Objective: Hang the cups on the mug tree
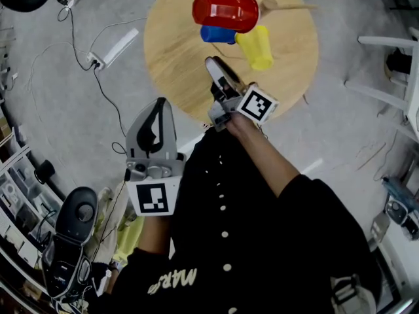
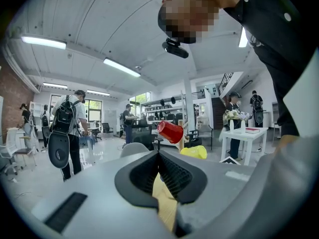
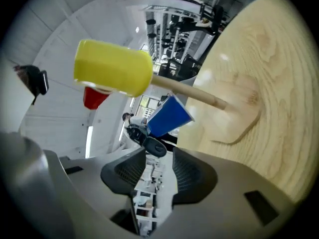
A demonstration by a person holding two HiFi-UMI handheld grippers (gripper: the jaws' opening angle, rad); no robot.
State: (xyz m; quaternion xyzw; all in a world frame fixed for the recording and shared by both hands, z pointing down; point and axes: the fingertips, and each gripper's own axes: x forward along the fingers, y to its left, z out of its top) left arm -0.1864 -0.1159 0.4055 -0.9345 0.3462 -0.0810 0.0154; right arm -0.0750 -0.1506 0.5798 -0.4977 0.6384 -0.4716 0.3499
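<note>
Three cups sit at the one mug tree [image 1: 270, 5]: one red cup [image 1: 226, 10], one blue cup [image 1: 218, 34] and one yellow cup [image 1: 255, 46]. One round wooden surface [image 1: 177, 57] carries the mug tree. Two tools show on the near side of the mug tree, one left tool [image 1: 159, 106] and one right tool [image 1: 213, 63]. Each bears one marker cube, two in all, one behind the left [image 1: 154, 198] and one behind the right [image 1: 256, 104]. One white power strip [image 1: 118, 48] lies on the floor to the left of the mug tree. Far behind the mug tree, the left gripper view shows people [image 2: 67, 128], perhaps six, though they are small and hard to count.
</note>
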